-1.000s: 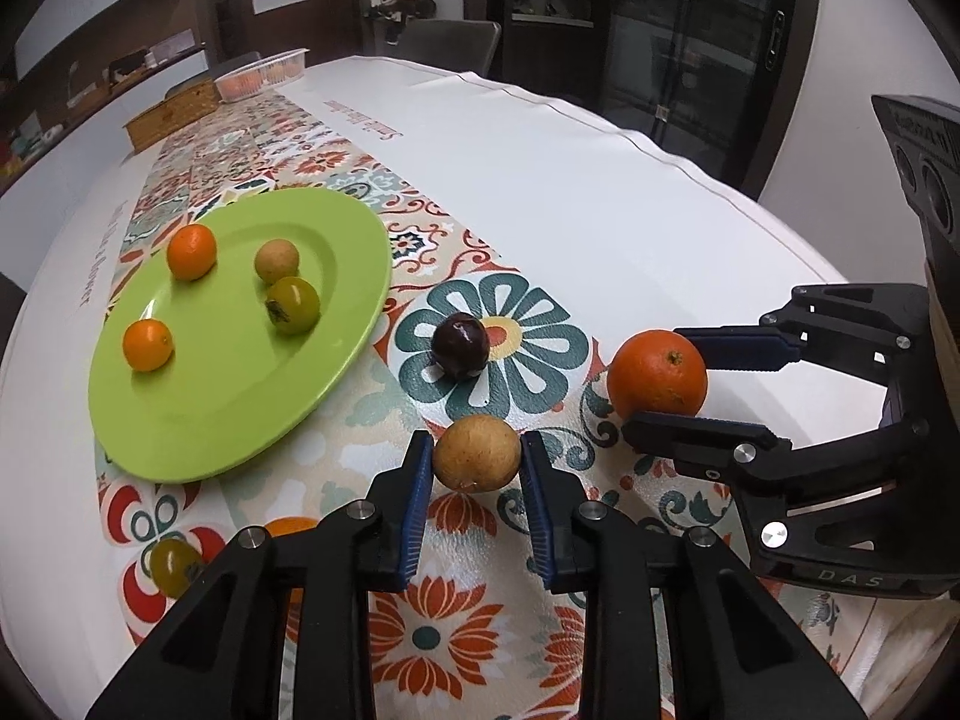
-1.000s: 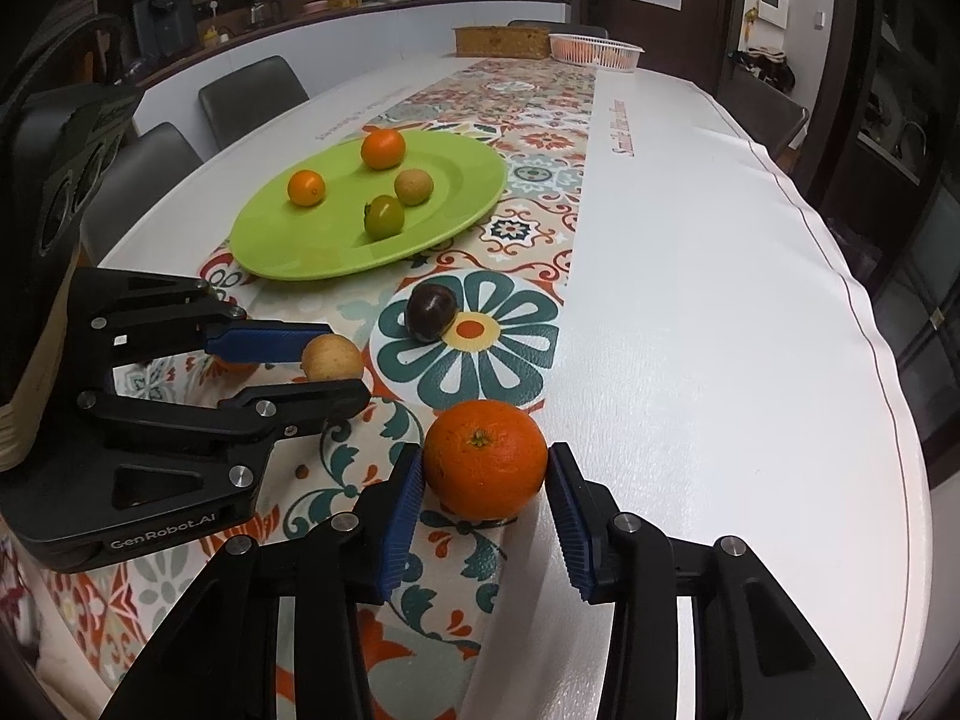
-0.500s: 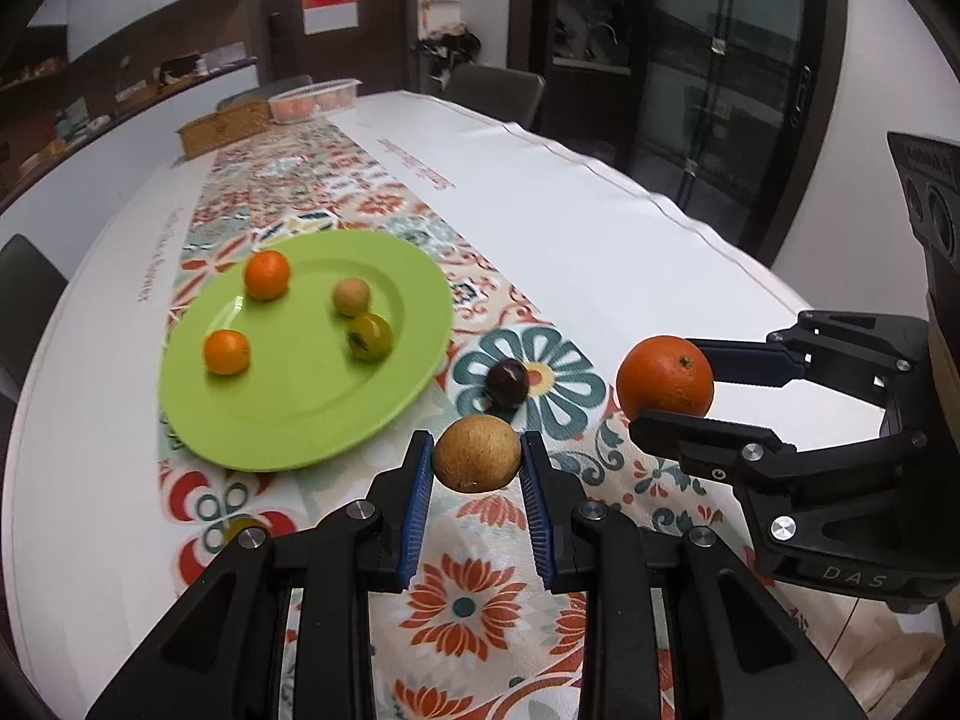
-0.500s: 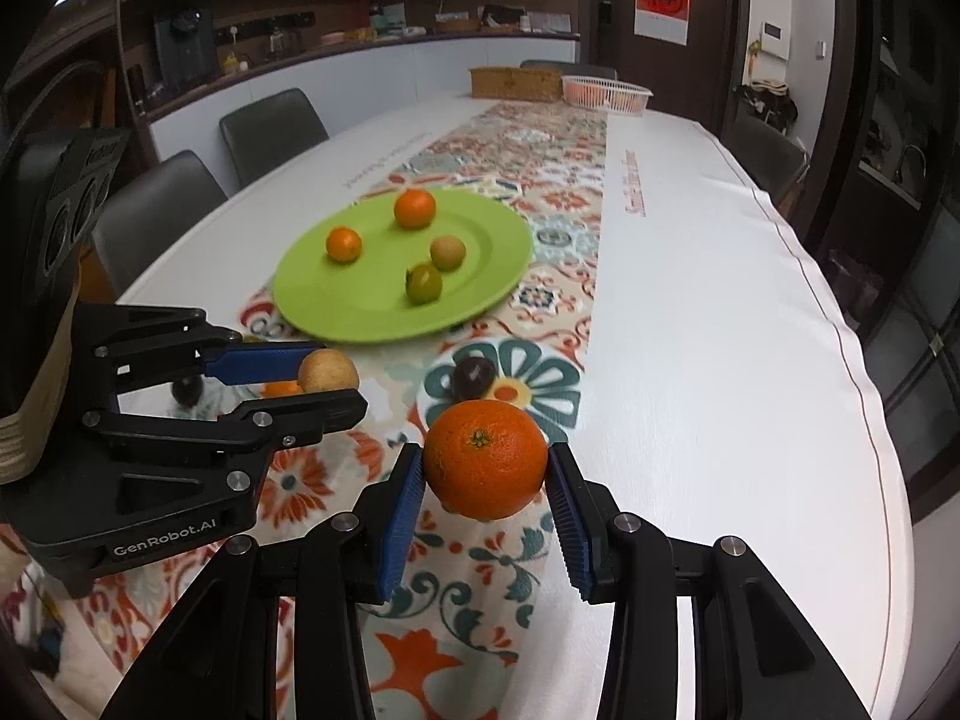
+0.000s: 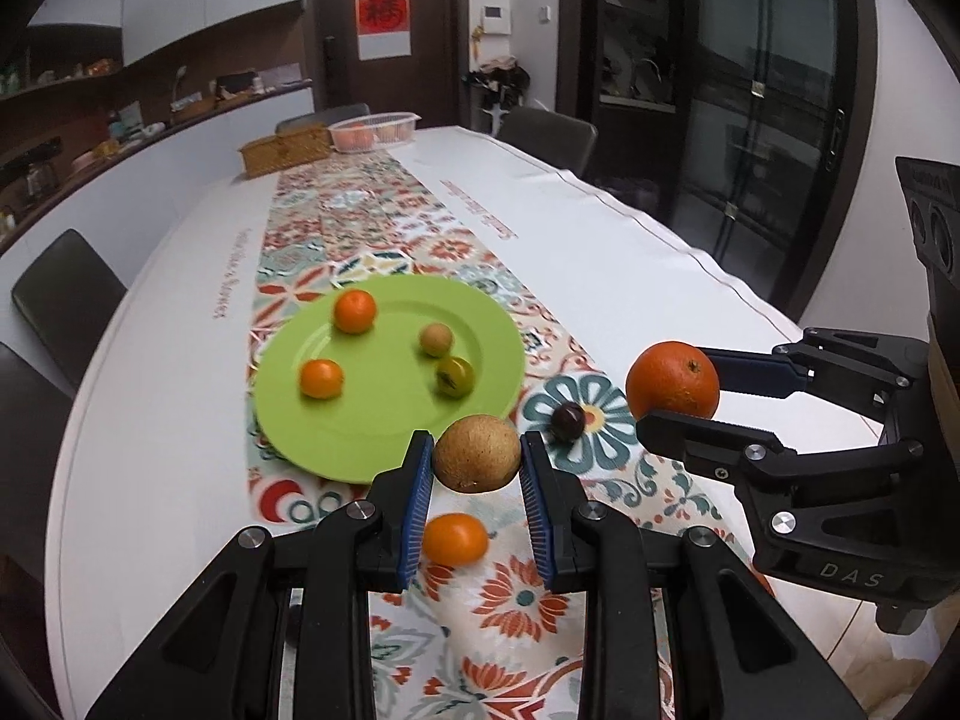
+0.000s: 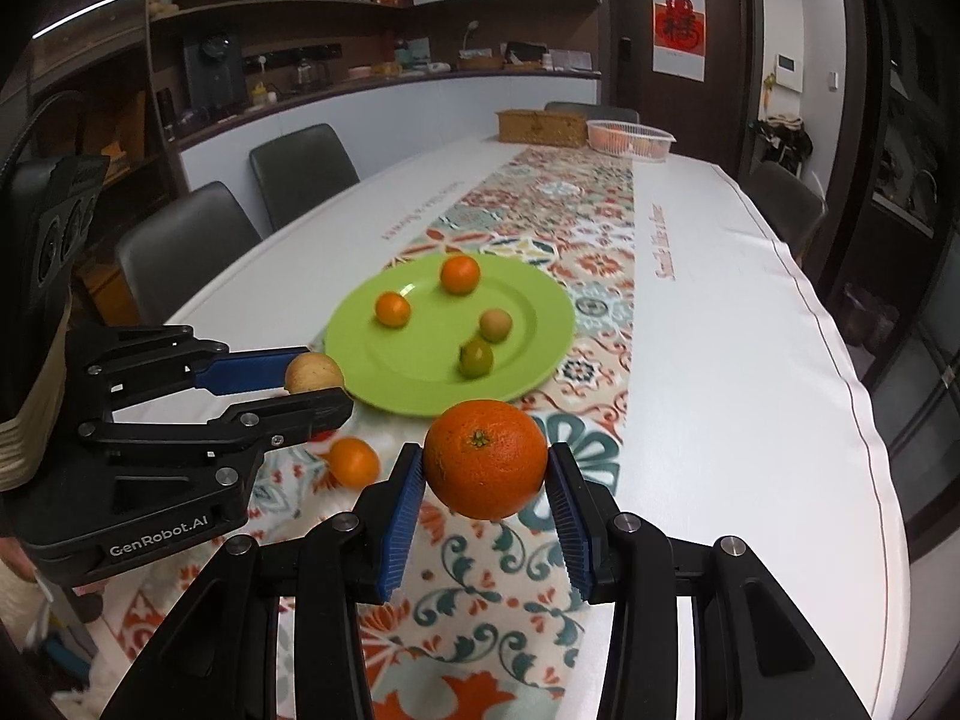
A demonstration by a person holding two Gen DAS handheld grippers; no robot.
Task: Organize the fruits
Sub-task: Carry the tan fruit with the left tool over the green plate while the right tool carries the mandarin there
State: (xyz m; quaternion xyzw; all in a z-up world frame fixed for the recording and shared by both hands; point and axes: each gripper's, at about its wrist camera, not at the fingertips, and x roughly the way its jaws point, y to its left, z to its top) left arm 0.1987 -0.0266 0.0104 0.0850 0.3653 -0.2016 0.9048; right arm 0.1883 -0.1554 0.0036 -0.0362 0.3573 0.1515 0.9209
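Note:
My left gripper is shut on a brown round fruit and holds it above the table, near the front rim of the green plate. My right gripper is shut on a large orange, also lifted. The plate holds two small oranges, a tan fruit and a green fruit. A dark plum and a small orange lie on the patterned runner. The right gripper and its orange show in the left wrist view.
A wicker box and a clear tub of fruit stand at the table's far end. Grey chairs line the left side. The white tablecloth edge runs along the right.
Both grippers have risen and pulled back from the table with their fruits. The plate and plum now sit lower and further away in both views.

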